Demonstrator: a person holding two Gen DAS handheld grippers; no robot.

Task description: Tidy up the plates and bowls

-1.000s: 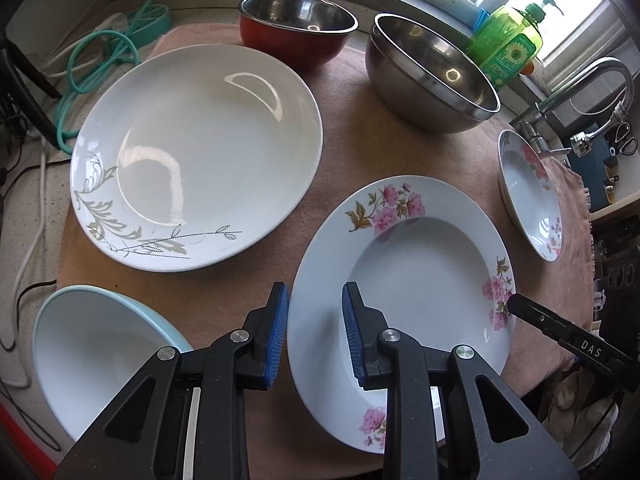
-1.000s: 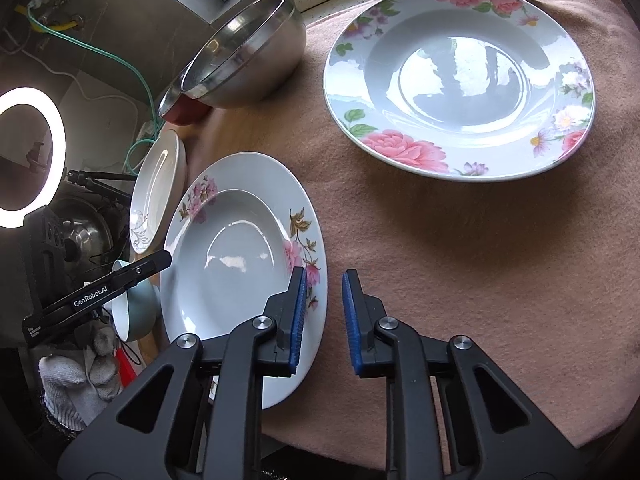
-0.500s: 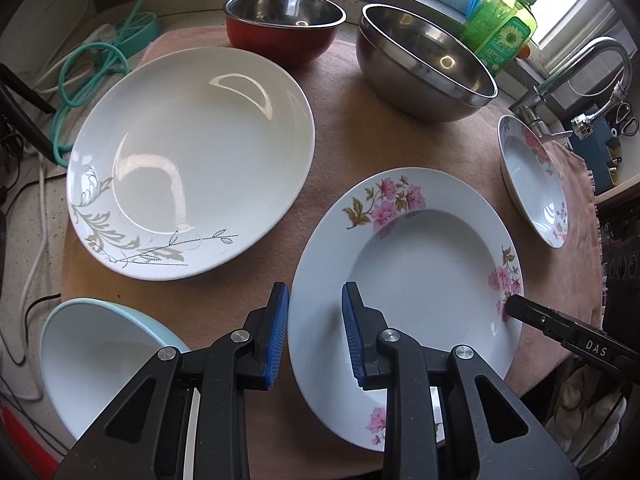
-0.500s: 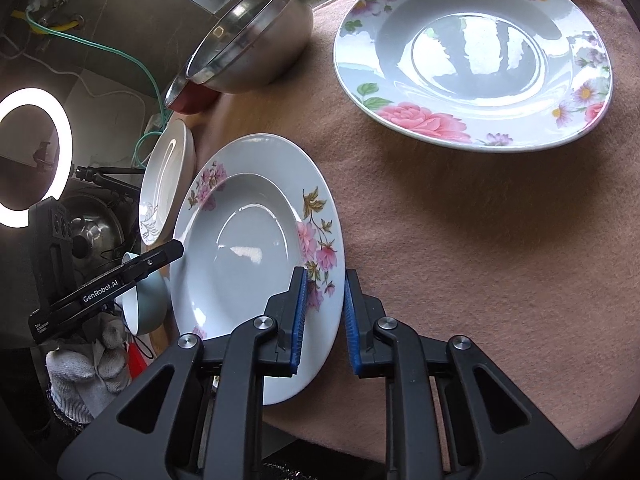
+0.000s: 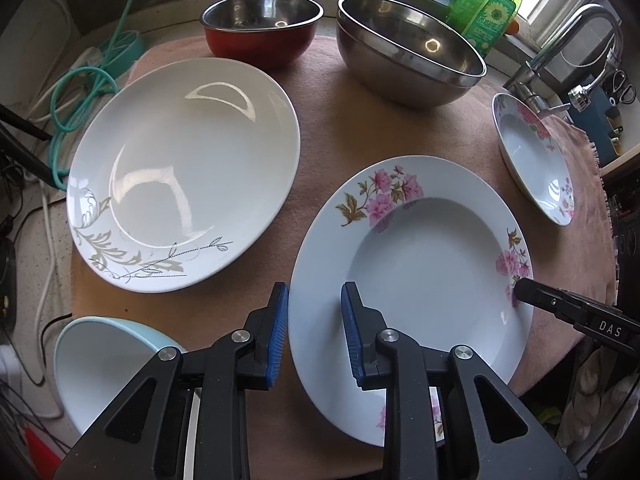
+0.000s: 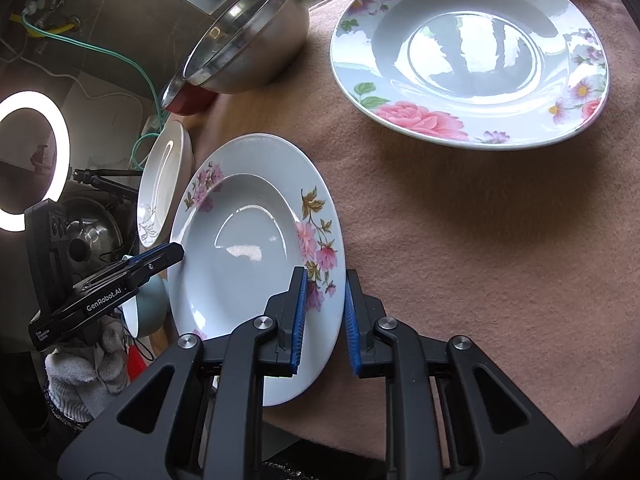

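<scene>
A pink-flowered deep plate (image 5: 416, 248) (image 6: 248, 248) lies on the pink cloth. My left gripper (image 5: 314, 332) is open, its jaws astride the plate's near-left rim, one pad over the plate and one over the cloth. My right gripper (image 6: 323, 312) is open, its jaws astride the plate's opposite rim. A white plate with a grey leaf pattern (image 5: 184, 172) (image 6: 162, 184) lies to the left. A rose-patterned plate (image 6: 468, 52) (image 5: 534, 156) lies to the right. A red bowl (image 5: 260, 28) and a steel bowl (image 5: 408, 44) (image 6: 244, 32) stand at the back.
A light blue bowl (image 5: 104, 364) sits at the near-left table edge. A green soap bottle (image 5: 486, 4) and a faucet (image 5: 568, 36) stand at the back right. Teal cable (image 5: 76, 88) lies left. A ring light (image 6: 28, 160) glows at the left.
Both grippers have moved in onto the pink-flowered plate's rim from opposite sides. The right gripper's jaws now straddle the rim, and they have opened a little wider.
</scene>
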